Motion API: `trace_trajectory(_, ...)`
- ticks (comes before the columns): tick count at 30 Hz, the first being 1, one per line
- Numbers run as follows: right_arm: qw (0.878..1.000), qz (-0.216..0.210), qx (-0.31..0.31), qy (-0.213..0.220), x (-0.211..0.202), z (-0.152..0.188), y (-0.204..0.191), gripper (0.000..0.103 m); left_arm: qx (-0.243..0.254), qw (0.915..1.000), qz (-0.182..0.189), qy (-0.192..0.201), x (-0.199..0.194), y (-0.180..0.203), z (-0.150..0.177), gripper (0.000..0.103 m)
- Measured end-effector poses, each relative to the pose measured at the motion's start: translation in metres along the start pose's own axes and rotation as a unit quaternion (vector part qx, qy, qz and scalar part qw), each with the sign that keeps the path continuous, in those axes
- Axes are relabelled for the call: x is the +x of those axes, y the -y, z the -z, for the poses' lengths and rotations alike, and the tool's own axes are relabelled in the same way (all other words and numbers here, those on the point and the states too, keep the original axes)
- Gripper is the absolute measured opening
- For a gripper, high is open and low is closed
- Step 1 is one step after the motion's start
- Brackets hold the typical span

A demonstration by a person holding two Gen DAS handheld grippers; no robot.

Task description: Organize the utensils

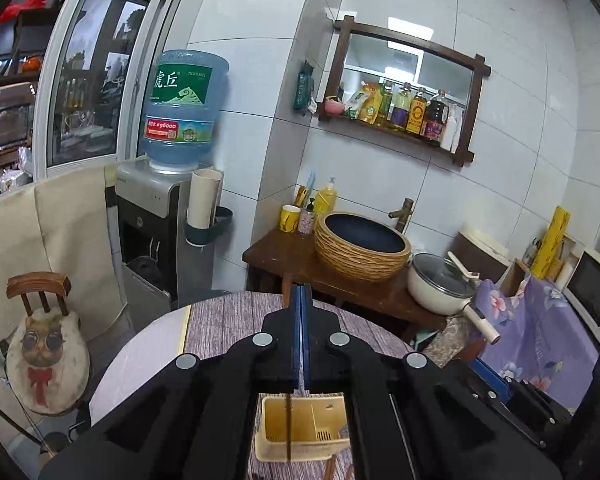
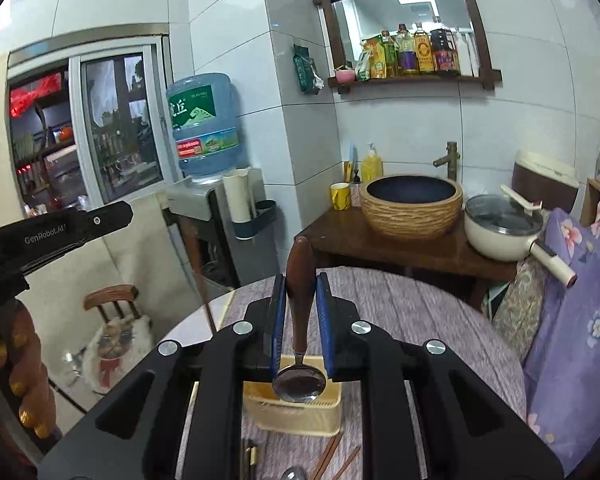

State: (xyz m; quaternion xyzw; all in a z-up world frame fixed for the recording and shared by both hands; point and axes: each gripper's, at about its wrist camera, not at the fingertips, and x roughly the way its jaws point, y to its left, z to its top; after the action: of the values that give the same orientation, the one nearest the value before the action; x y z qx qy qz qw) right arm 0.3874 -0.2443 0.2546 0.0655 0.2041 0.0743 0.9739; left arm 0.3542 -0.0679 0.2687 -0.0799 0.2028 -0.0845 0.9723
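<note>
White-tiled kitchen corner: water dispenser, framed bottle shelf, basket-weave basin on a wooden counter, small chair by a window.

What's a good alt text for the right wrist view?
The right gripper is shut on a wooden-handled spoon, bowl end hanging toward the camera above a cream utensil holder on a purple-grey table. Loose chopsticks lie nearer on the table; behind are a woven-sided basin and a water dispenser.

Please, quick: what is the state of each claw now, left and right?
Left claw: closed on a thin chopstick, above the utensil holder.
Right claw: closed on a wooden-handled spoon.
</note>
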Motion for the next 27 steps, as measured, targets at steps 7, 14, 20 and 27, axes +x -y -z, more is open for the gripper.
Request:
trace_trajectory(7,0.999,0.019,-0.005,-0.037,0.061,0.041,0.004,0.016,-0.018,0.9986,-0.024,-0.043,0.053,-0.020,0.032,0.001)
trace_trajectory(14,0.997,0.024,-0.003,-0.077,0.096,0.070,0.010,0.016,-0.053,0.9946,-0.040,-0.080,0.068,-0.067,0.054,0.001)
trace_trajectory(20,0.994,0.006,0.007,-0.110,0.113,0.090,0.011,0.016,-0.065,0.9924,-0.051,-0.091,0.070,-0.088,0.066,0.001)
trace_trajectory(27,0.993,0.007,-0.015,-0.119,0.121,0.103,0.004,0.016,-0.070,0.9890,-0.068,-0.112,0.078,-0.108,0.091,0.002)
